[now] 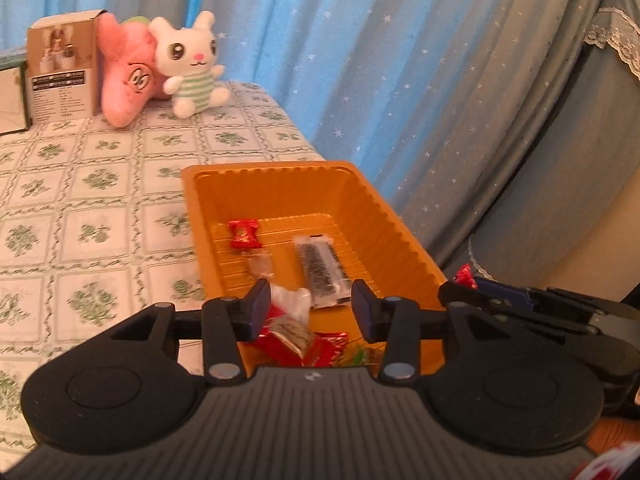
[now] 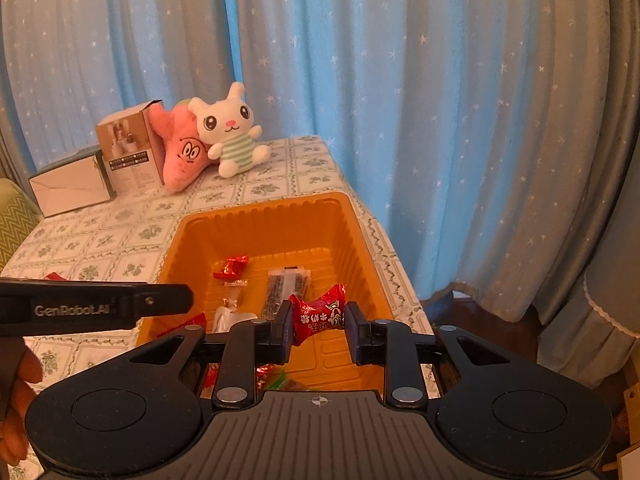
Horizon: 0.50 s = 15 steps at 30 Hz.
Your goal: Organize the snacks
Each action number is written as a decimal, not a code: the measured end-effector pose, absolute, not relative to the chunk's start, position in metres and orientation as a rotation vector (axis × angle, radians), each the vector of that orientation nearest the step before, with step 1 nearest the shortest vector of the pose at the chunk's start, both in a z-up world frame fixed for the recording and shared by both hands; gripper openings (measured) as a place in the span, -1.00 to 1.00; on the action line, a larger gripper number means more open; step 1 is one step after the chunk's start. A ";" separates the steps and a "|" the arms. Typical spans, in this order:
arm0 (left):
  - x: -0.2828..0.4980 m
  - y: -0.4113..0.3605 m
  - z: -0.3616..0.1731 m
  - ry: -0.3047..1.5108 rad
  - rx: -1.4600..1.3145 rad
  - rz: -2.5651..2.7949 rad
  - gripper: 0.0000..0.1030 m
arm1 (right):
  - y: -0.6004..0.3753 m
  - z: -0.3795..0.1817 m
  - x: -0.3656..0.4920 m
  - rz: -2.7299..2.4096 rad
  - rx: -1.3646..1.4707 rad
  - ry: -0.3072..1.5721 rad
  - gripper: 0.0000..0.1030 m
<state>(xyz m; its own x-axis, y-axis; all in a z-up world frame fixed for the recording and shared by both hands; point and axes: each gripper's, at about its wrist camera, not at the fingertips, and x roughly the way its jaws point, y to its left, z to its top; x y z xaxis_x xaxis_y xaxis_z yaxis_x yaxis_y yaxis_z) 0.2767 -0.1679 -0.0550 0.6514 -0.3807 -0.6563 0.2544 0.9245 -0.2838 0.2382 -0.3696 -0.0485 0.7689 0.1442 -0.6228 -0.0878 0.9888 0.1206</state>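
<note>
A: Starting at the left, what is the left gripper (image 1: 310, 312) doing?

B: It hangs over the near end of the orange tray (image 2: 360, 240), jaws apart with nothing pinched; loose wrappers lie below them.

A: And to its right?

B: The right gripper (image 2: 318, 326) is clamped on a red candy (image 2: 320, 314), whose long axis runs across the jaws, twisted ends poking out either side. The tray floor lies straight below and ahead, so I judge the right hand is the one set to drop.
</note>
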 end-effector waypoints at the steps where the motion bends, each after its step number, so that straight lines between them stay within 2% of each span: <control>1: 0.275 -0.164 -0.055 0.784 -0.172 -0.354 -0.22 | -0.370 -0.049 0.239 0.128 0.087 0.684 -0.47; 15: 0.250 -0.144 -0.054 0.792 -0.137 -0.319 -0.22 | -0.353 -0.043 0.247 0.184 0.095 0.677 -0.47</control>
<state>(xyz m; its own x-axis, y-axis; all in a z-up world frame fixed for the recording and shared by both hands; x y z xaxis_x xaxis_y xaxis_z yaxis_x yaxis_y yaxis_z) 0.2505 -0.1440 -0.0541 0.6574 -0.3314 -0.6768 0.2293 0.9435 -0.2393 0.2473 -0.3528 -0.0428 0.7641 0.1998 -0.6134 -0.1382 0.9794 0.1470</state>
